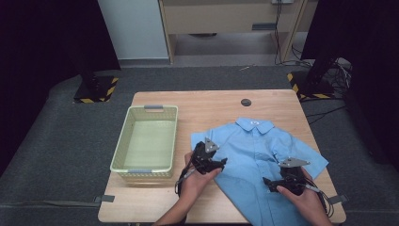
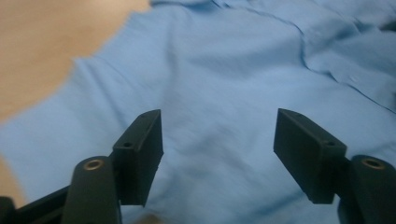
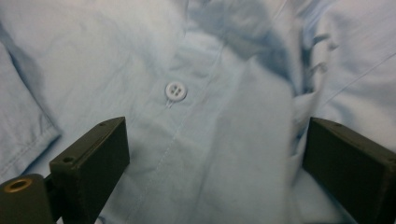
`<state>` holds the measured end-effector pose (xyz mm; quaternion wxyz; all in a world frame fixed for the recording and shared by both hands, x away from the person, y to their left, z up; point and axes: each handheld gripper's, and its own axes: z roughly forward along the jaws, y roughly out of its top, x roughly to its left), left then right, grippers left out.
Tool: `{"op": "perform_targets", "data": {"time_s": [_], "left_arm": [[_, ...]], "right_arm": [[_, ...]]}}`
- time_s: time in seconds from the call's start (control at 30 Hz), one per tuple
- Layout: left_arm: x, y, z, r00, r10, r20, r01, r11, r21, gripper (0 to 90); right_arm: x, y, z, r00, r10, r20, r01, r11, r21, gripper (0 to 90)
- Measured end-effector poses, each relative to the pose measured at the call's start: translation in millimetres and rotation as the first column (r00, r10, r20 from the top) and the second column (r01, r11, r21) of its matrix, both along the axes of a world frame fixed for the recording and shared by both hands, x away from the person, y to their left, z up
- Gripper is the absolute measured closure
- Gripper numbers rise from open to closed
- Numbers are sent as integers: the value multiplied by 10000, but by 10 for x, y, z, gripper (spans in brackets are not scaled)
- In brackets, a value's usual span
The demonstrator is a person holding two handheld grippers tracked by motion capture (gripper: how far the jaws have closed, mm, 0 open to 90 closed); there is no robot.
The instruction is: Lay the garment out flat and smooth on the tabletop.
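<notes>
Both the left gripper (image 1: 221, 162) and right gripper (image 1: 269, 182) hover wide-jawed over the blue short-sleeved shirt (image 1: 254, 155), spread flat beside the basket (image 1: 121, 141), apparently for folding.

A wooden tabletop (image 1: 202, 106) stands on grey carpet (image 1: 56, 141). At twelve o'clock sits a pale wooden desk (image 1: 230, 19); black-and-yellow striped stand bases (image 1: 96, 89) at ten and two o'clock; cables (image 1: 341, 70) trail at two.

Two black handheld grippers: left gripper (image 1: 221, 162) and right gripper (image 1: 267, 182), each topped by a grey three-cornered plate, trailing a dark cable. Blocky black jaws with small screw holes, brass-ringed bolts at the base.
</notes>
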<state>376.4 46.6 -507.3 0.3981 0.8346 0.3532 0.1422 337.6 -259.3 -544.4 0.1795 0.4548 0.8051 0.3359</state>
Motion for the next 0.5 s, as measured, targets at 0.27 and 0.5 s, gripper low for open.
{"op": "perform_targets", "data": {"time_s": [0.27, 0.5], "left_arm": [[-66, -189, -295, 9985, -496, -252, 512, 9963, 688, 234], [-44, -38, -243, 10000, -26, -10, 26, 9986, 521, 226]], "right_arm": [[120, 196, -20, 9991, -390, 163, 389, 9992, 33, 23], [374, 480, -35, 9952, -926, 316, 925, 9957, 27, 8]]}}
